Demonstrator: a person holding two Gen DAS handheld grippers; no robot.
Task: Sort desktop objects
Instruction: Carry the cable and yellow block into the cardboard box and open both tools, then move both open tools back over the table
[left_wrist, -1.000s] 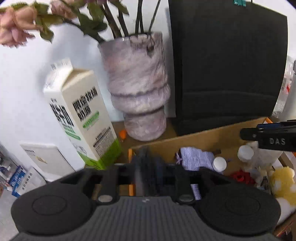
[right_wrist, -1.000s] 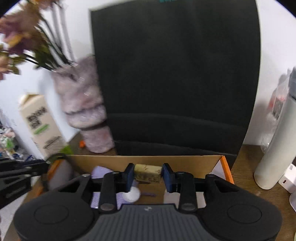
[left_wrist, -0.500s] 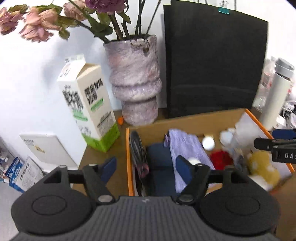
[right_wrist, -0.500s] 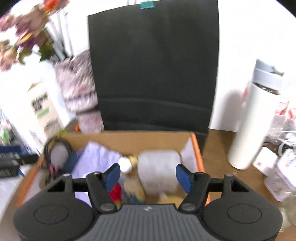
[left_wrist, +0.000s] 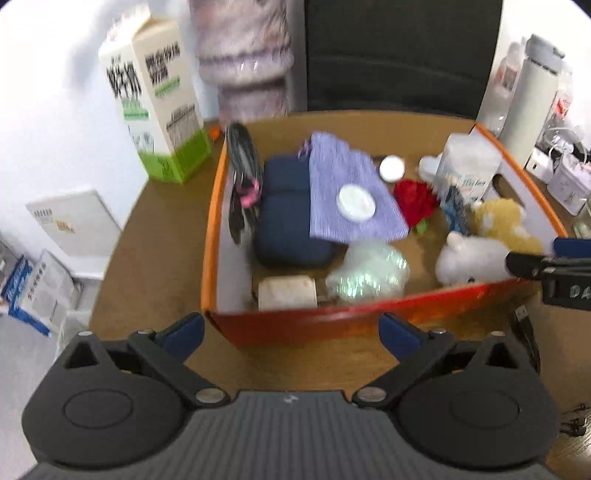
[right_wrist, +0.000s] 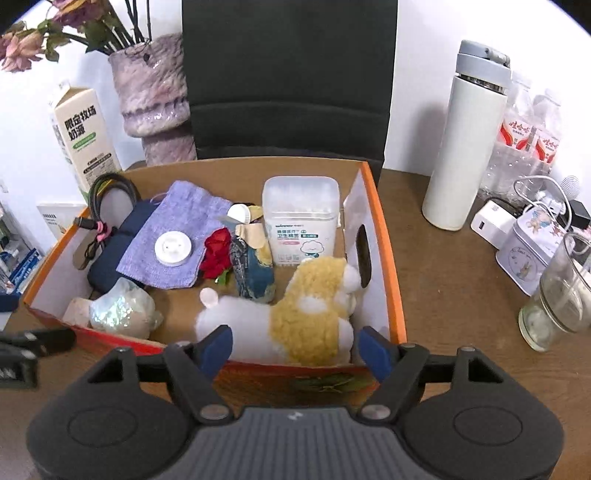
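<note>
Evidently both grippers had just let go and drawn back from the cardboard box (right_wrist: 384, 258). A second before, the right gripper (right_wrist: 293, 349) had pinched a small cork-coloured block over the box, and the left gripper (left_wrist: 291, 328) had been closed on a dark coil; now neither held anything. The left jaws were opening and stood wide, with only the box's near wall and bare table beyond them. The right jaws were opening too, empty, the plush toy (right_wrist: 306, 314) lying inside the box just beyond its fingertips (right_wrist: 218, 343).

The black cable coil (left_wrist: 242, 173) leaned against the box's left wall, well ahead of the left fingertips (left_wrist: 183, 332). A pale block (left_wrist: 287, 292) lay in the near corner, possibly the piece just dropped; I could not be sure.

Judging by this, two more items were stowed, and both hands were free for the next loose thing on the desk.
</note>
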